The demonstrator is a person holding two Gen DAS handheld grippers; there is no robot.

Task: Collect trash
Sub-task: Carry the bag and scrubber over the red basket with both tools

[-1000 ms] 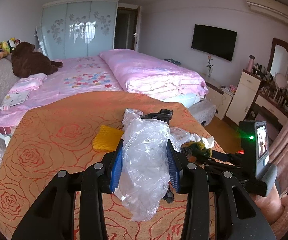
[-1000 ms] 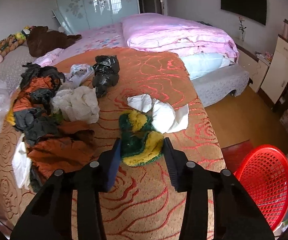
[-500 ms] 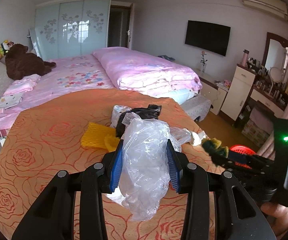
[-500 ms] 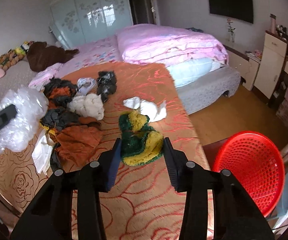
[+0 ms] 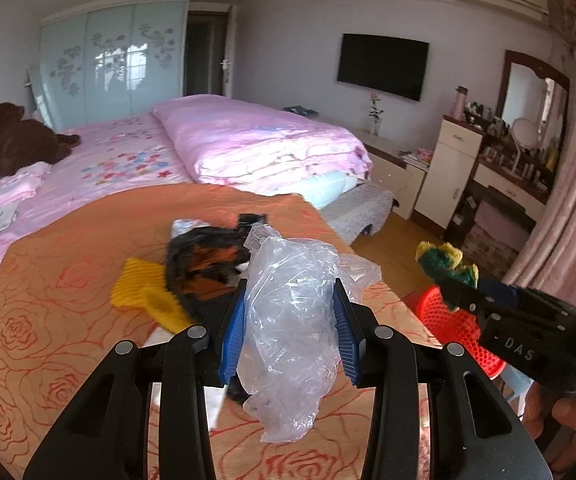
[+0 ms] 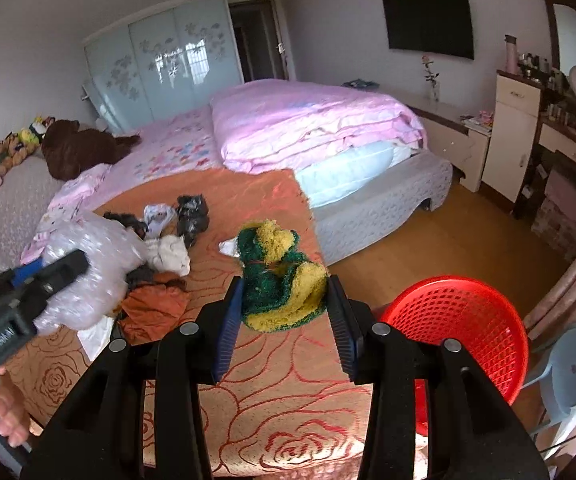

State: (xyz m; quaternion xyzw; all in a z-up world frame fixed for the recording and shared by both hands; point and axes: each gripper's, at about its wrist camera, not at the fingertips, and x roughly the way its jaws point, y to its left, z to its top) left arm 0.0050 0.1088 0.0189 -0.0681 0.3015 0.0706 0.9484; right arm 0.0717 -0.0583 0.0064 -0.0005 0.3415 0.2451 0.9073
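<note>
1. While the left gripper [image 5: 289,334] pinches a crumpled clear plastic bag [image 5: 288,320] between its blue jaws, the bag hangs above the orange rose-patterned table [image 5: 56,320].
2. Beyond the bag, a heap of black and orange trash [image 5: 208,264] lies on the table, with a yellow ribbed piece [image 5: 144,292] just beside it.
3. At the right gripper [image 6: 284,316], the jaws are pressed on a fuzzy green-and-yellow rag [image 6: 280,276], held over the table's near edge.
4. A red mesh basket [image 6: 459,332] stands on the wooden floor, right of that gripper and below table level; nothing lies between rag and basket.
5. In the right wrist view, more scraps stay on the table: a black bag [image 6: 192,216], a whitish wad [image 6: 172,252], a rust-orange cloth [image 6: 152,308].
6. A pale blue stool [image 6: 567,372] stands just beside the basket.
7. Behind the table runs a bed [image 6: 168,152] with a folded pink quilt [image 6: 311,120] and a brown plush bear [image 6: 80,148].
</note>
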